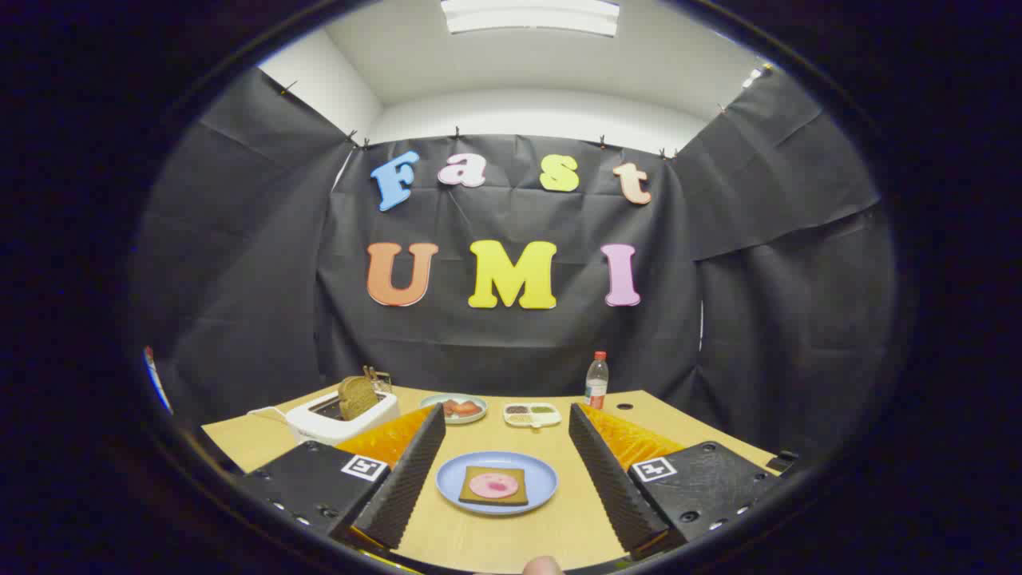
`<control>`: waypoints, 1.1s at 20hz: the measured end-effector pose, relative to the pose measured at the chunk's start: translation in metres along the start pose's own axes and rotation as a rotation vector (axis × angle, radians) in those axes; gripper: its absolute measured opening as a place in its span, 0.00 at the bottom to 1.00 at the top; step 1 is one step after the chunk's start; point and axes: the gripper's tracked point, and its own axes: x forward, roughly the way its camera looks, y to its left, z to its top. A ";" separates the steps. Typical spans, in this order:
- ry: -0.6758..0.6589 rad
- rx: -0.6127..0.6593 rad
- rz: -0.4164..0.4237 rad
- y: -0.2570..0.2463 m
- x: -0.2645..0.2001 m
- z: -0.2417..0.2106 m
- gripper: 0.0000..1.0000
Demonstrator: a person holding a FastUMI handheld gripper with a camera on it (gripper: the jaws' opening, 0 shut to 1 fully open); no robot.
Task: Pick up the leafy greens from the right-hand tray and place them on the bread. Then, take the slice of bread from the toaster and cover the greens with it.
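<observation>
Blue plate (497, 501) w/ brown bread (493, 485), pink slice on it. Toaster (339, 419) white; gripper (501, 471) pads black, ribbed, orange-backed.

Lighting was pretty even here, coming from a long ceiling light panel (531, 16) overhead that was blown out to near pure white. The white back wall under it glowed softly, while the black cloth soaked up most of the light and looked matte with faint creases. The wooden table (495, 527) was well lit with only soft, short shadows, like the thin one under the blue plate (447, 483). No harsh glare anywhere. Fisheye bending was strong: the table edges and cloth seams curved hard toward the rim. The centre was sharp, and the open gripper (505, 459) fingers looked a bit soft close up.
</observation>
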 end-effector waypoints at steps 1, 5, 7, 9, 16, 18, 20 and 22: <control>0.002 0.002 -0.002 0.000 0.000 -0.002 0.95; 0.034 0.026 0.004 -0.001 0.000 -0.014 0.95; 0.011 0.026 -0.018 -0.012 -0.001 -0.007 0.95; 0.004 0.037 -0.020 -0.012 -0.002 -0.010 0.95; 0.020 0.031 0.012 0.001 -0.002 -0.016 0.95; 0.003 0.025 0.019 0.004 -0.003 -0.010 0.95; 0.001 0.027 0.029 0.005 -0.003 -0.012 0.95; 0.001 0.035 0.034 0.004 -0.002 -0.012 0.95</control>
